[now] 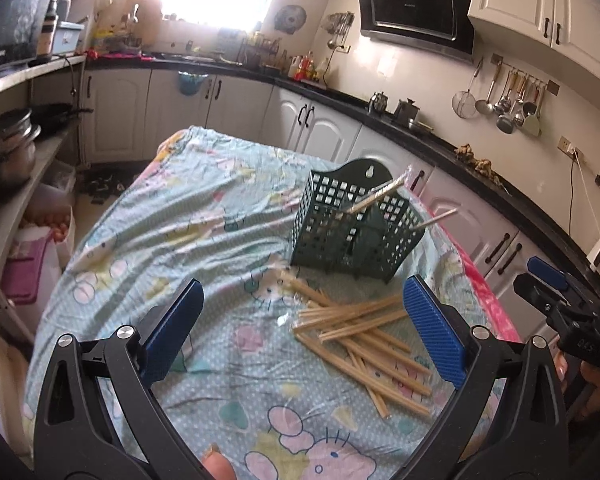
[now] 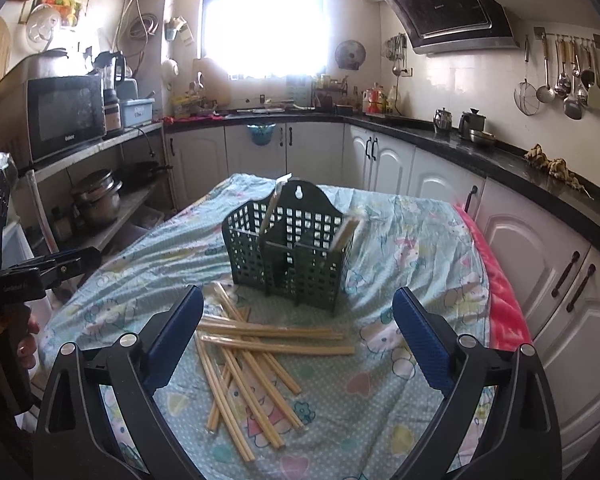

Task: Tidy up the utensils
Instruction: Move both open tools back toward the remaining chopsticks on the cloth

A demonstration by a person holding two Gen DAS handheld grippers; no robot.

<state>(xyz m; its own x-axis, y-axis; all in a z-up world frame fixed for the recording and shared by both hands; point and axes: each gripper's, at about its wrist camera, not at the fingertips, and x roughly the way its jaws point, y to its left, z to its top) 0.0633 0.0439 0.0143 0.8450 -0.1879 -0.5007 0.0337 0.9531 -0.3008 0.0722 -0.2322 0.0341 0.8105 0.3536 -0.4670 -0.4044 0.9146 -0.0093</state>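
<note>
Both grippers hang over the near edge of the desk with nothing in them: the left gripper (image 1: 300, 320) and the right gripper (image 2: 298, 326) each have their blue pads spread wide, released. Right past the fingertips sits the loose pile of chopsticks (image 2: 252, 364), criss-crossed on the cartoon-print cloth (image 2: 400, 248) in the near-middle of the desk, some looking like they're in clear wrappers. Just behind them, toward the middle, stands the dark green slotted holder (image 2: 296, 252), upright, with a few chopsticks (image 1: 374, 196) already poking out at a lean. So I'd say the job's barely started: a handful in, a dozen or so still on the cloth. Beyond the far edge it's a regular kitchen: white cabinets, black countertop (image 2: 480, 148), range hood, ladles on a rail, bright window.
</note>
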